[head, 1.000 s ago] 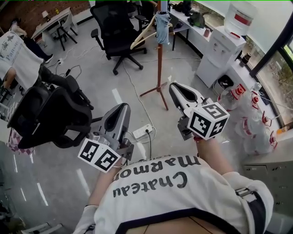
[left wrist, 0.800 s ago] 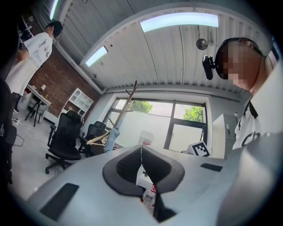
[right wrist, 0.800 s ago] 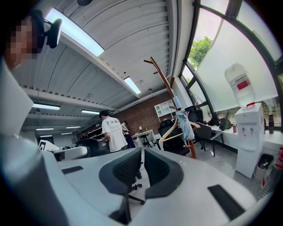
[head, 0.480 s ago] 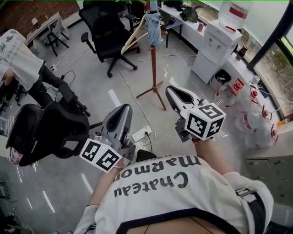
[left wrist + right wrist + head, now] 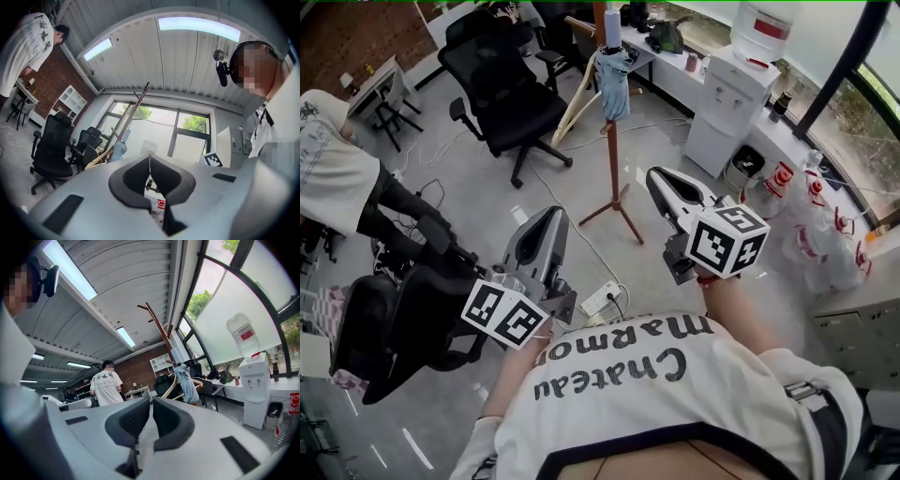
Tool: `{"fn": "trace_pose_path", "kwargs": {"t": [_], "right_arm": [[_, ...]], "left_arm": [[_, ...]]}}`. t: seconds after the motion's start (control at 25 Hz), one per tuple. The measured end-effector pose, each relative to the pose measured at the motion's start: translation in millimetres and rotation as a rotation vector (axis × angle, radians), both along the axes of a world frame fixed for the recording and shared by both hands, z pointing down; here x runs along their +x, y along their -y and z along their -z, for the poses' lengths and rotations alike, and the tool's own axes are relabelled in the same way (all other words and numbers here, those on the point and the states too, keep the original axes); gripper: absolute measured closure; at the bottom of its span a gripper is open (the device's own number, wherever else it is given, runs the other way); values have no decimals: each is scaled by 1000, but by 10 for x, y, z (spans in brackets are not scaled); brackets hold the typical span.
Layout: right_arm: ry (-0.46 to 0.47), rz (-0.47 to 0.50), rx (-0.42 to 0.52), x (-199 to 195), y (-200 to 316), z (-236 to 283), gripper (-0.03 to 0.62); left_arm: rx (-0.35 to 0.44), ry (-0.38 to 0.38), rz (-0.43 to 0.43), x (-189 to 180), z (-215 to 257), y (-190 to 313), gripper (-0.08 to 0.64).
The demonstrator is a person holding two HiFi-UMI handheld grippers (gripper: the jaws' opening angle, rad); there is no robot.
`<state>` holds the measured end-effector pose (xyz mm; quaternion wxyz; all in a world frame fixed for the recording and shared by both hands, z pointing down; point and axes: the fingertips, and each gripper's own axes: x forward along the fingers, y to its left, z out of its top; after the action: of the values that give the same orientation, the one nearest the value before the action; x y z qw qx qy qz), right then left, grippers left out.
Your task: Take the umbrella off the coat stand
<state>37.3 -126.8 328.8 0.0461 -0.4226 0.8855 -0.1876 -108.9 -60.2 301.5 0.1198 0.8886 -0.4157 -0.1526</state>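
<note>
We are holding left gripper [image 5: 549, 216] and right gripper [image 5: 657, 175] empty, jaws together, umbrella [image 5: 614, 82] hanging upright well ahead, nearer the right

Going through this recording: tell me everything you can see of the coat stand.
The coat stand is a slim, reddish-brown pole that looks like wood. It stands upright on three splayed legs on the grey floor, to the right of a black office chair. The right gripper view shows angled pegs branching off near its top. A light-blue folded umbrella hangs against the upper pole, and a pale wooden hanger hangs on its left side. Nothing else touches it.
</note>
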Motion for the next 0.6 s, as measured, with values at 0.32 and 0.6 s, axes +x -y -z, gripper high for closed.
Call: {"fn": "trace_pose_path", "kwargs": {"t": [0.32,0.6], "right_arm": [[-5,-47,49,-458,338,211,552],[-48,-113,107,-617,529,351,552]], "left_arm": [[65,-6,-27,-561,226,364,535],[77,-33,-20,-1046,251,502,535]]}}
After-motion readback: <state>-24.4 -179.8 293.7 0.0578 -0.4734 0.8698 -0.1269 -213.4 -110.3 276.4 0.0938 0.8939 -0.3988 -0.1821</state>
